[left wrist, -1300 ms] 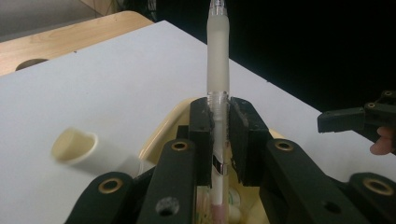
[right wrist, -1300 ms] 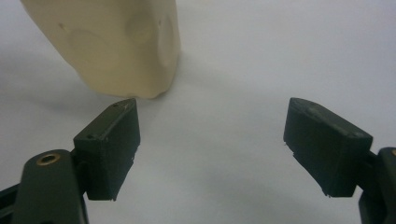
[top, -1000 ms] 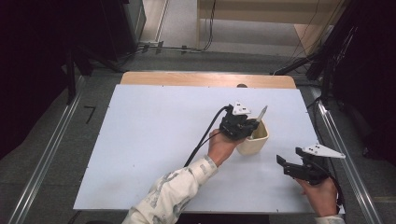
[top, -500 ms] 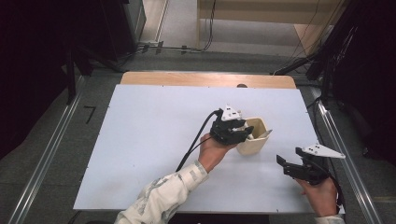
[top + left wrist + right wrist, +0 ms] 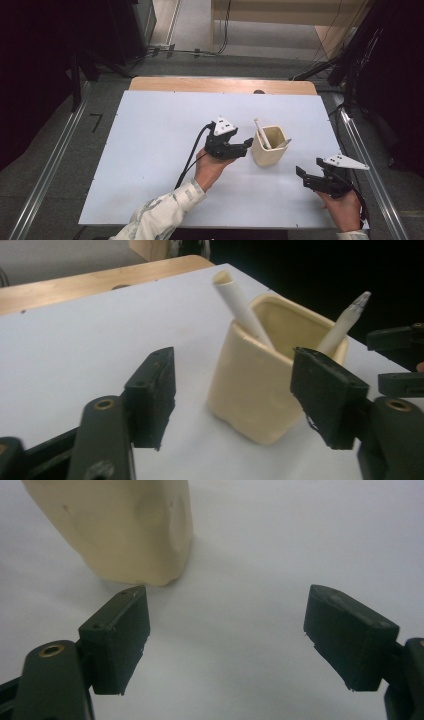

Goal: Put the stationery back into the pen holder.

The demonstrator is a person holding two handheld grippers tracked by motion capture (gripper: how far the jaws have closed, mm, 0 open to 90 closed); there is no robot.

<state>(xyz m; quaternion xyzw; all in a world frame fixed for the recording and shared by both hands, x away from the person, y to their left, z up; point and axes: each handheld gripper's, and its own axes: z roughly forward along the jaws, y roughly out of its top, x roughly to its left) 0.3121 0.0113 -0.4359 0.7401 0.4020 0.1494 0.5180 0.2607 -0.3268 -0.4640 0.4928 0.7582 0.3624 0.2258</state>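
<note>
A cream cup (image 5: 269, 150) stands on the white table top (image 5: 150, 150), right of centre. Two white pens lean inside it, one toward the far left (image 5: 260, 133) and one toward the right (image 5: 284, 144). My left gripper (image 5: 246, 146) hovers just left of the cup; its jaws have just been opening and hold nothing. In the left gripper view the cup (image 5: 255, 385) and both pens (image 5: 240, 307) (image 5: 347, 322) lie beyond the left gripper (image 5: 237, 390). My right gripper (image 5: 302, 176) stands open to the cup's near right. The right gripper (image 5: 225, 630) is empty, the cup (image 5: 125, 525) ahead to its left.
A wooden strip (image 5: 200, 84) runs along the table's far edge. Metal rails (image 5: 50, 170) flank the table on both sides. The left gripper's black cable (image 5: 189, 155) trails back along the forearm. Bare white surface spreads to the left of the cup.
My left gripper has drawn back to the left from over the cup and its jaws have spread apart. A pen it stood over now leans in the cup. The right gripper has stayed put.
</note>
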